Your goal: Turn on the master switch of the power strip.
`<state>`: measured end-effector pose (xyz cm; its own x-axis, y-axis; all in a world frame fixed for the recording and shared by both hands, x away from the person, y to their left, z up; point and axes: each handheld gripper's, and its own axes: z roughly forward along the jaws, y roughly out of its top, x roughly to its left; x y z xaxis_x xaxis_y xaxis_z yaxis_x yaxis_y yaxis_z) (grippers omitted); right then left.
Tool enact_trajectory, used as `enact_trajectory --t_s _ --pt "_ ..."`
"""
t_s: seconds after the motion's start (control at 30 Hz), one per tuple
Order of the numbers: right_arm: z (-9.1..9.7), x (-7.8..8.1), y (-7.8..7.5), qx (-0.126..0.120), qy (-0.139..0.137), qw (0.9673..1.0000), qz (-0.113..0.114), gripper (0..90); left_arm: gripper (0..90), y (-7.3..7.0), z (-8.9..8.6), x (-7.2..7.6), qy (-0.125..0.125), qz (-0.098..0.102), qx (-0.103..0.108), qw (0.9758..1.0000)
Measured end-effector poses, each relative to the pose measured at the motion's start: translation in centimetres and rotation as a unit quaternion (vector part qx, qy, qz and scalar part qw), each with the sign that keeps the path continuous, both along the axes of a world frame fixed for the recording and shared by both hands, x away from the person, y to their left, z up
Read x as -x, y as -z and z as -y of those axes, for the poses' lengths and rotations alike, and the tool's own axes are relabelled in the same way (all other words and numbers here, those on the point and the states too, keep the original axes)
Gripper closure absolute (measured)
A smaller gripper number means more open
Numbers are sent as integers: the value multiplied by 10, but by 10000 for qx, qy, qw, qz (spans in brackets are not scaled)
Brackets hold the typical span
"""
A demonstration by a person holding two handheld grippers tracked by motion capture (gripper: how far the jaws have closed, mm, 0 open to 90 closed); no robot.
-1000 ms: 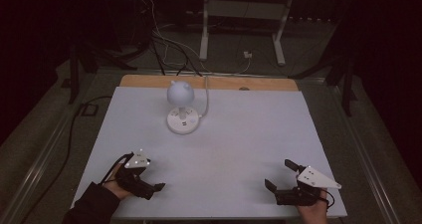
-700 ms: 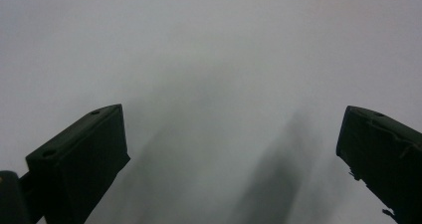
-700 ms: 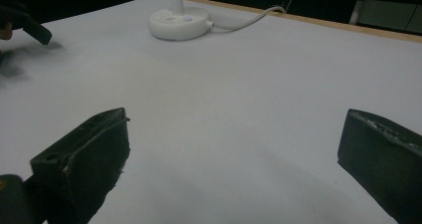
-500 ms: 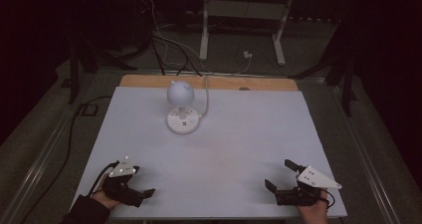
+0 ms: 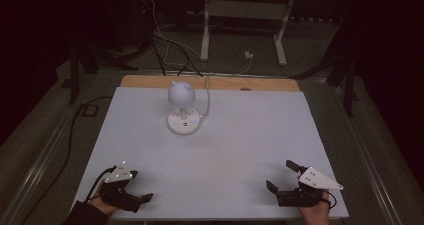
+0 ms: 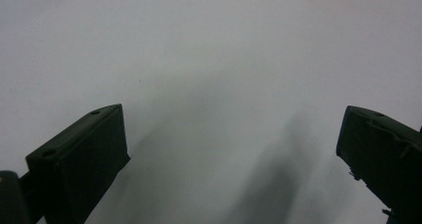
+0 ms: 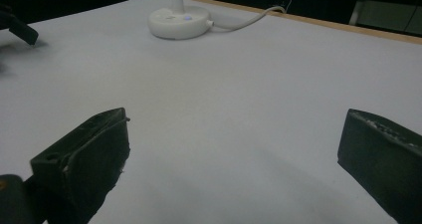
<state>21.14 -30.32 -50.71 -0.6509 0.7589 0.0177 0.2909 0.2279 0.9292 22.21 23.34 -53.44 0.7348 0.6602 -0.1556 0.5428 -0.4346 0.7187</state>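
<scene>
High view: a white-topped desk (image 5: 240,150) with a bare wooden strip along its far edge. Toward the far side, left of middle, a small white lamp with a round flat base and a ball-shaped head (image 5: 183,107), upright, a small blue light on its base. From that base, a white cord (image 5: 207,92) running back over the far edge to the dark floor, among loose cables and the legs of a metal stand (image 5: 245,22). Near the front left corner, the left black tongs (image 5: 142,199) in a hand, lying low on the desk, jaws apart and holding nothing. Near the front right corner, the right black tongs (image 5: 281,177) under a grey three-cornered plate, jaws spread wide, empty. Open desk between both tongs and the lamp, nothing in the way.

Against the earlier frames: left tongs drawn back toward the front left corner; right tongs and lamp unmoved.

Left gripper view: two black jaws far apart over plain white desk, soft shadows below them.

Right gripper view: jaws wide apart, empty; beyond them the lamp base (image 7: 179,21) with its cord, well apart. At the far left edge, a tip of the other tongs.

No readable writing anywhere.
</scene>
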Motion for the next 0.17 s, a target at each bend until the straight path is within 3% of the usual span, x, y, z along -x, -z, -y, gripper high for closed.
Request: enact_trajectory --t_s 0.17 --pt "0 0 0 21 -3 10000 -16 0 2 0 2 0 63 8 33 10000"
